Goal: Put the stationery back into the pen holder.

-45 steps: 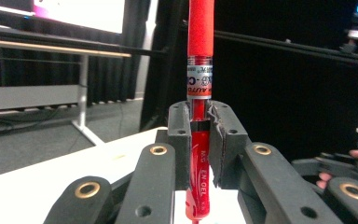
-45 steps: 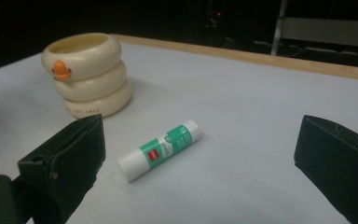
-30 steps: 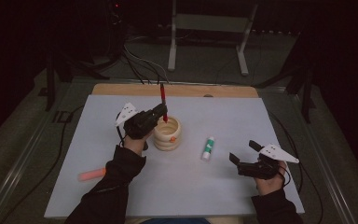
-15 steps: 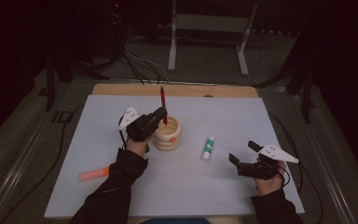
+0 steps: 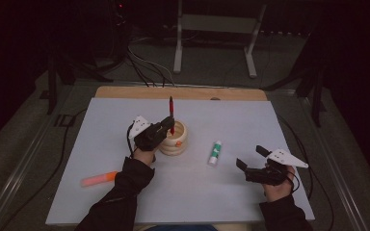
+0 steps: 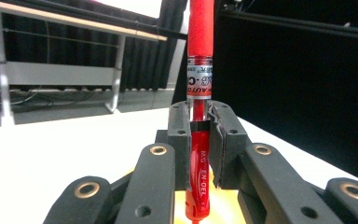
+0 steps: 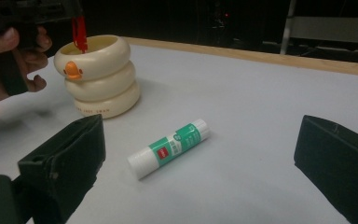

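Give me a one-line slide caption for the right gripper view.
Open right gripper faces a glue stick lying on the table; beyond, the left gripper holds a red pen over the duck-faced pen holder.

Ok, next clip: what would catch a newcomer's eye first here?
The red pen stands upright, clamped by the left gripper over the cream duck-faced holder at mid-table. To the right, a green-and-white glue stick lies flat ahead of the open right gripper; an orange marker lies near the left sleeve.

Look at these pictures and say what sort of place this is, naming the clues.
Probably a lab or studio set up for recording handling tasks: a table with a white mat in a dark room, cables on the floor behind it, and a person working with a handheld gripper in each hand.
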Demonstrator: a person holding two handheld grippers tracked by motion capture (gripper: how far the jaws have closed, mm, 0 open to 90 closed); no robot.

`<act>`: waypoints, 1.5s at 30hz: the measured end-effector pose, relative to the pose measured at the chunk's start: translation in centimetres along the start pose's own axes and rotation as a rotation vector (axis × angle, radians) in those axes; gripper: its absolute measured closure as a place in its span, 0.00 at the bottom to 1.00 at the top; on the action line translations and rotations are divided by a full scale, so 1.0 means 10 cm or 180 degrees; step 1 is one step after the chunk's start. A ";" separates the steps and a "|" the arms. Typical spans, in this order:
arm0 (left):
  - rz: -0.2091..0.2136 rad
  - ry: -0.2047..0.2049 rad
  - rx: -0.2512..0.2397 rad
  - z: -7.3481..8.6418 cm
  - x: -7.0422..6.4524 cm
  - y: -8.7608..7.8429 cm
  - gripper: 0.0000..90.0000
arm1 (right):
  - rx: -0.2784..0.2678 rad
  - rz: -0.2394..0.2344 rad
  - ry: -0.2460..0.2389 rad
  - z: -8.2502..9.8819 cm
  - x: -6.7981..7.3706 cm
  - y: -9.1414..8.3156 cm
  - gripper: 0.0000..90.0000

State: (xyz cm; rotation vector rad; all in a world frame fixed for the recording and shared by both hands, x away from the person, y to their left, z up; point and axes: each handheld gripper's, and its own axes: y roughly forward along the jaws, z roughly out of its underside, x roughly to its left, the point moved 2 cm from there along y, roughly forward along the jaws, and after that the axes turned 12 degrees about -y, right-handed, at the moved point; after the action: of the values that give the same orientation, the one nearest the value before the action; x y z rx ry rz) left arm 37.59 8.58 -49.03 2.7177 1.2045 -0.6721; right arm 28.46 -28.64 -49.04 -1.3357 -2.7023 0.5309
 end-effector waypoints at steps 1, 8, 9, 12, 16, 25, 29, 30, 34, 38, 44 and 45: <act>-0.0024 0.0004 0.0015 0.01 0.00 0.00 0.89 | 0.0001 0.0002 -0.0002 0.00 0.00 0.00 0.02; -0.0125 -0.0017 0.0157 0.06 -0.01 0.02 0.89 | 0.0003 -0.0003 0.0004 0.01 0.00 0.00 0.02; -0.0151 -0.0012 0.0193 0.07 -0.02 0.02 0.89 | 0.0002 -0.0003 0.0006 0.01 0.00 0.00 0.02; -0.0182 0.0000 0.0280 0.09 -0.03 0.03 0.89 | 0.0008 -0.0002 0.0009 0.01 0.00 0.00 0.02; -0.0247 0.0006 0.0427 0.09 -0.05 0.06 0.89 | 0.0010 -0.0005 0.0008 0.01 0.00 0.01 0.02; -0.0313 0.0025 0.0608 0.08 -0.09 0.10 0.89 | 0.0017 -0.0024 0.0020 0.01 0.00 0.01 0.02; -0.0319 0.0055 0.0602 0.07 -0.10 0.10 0.89 | 0.0011 -0.0025 0.0028 0.01 0.00 0.01 0.02; -0.0309 0.0052 0.0600 0.06 -0.10 0.10 0.89 | 0.0015 -0.0023 0.0024 0.01 0.00 0.01 0.02; -0.0343 0.0042 0.0582 0.04 -0.10 0.09 0.86 | 0.0006 -0.0025 0.0029 0.01 0.00 0.00 0.02; -0.0322 0.0044 0.0565 0.00 -0.12 0.08 0.66 | 0.0009 -0.0028 0.0037 0.01 0.00 0.01 0.02; -0.0335 0.0052 0.0609 -0.08 -0.17 0.07 0.37 | 0.0011 -0.0030 0.0031 0.01 0.00 0.01 0.02; -0.0358 0.0067 0.0621 -0.09 -0.18 0.07 0.31 | 0.0011 -0.0028 0.0029 0.01 0.00 0.01 0.02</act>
State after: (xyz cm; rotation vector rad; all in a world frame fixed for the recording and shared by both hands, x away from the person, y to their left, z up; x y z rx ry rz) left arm 37.30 7.13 -47.54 2.8354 1.3735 -0.8170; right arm 28.49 -28.58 -49.16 -1.3215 -2.6975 0.5274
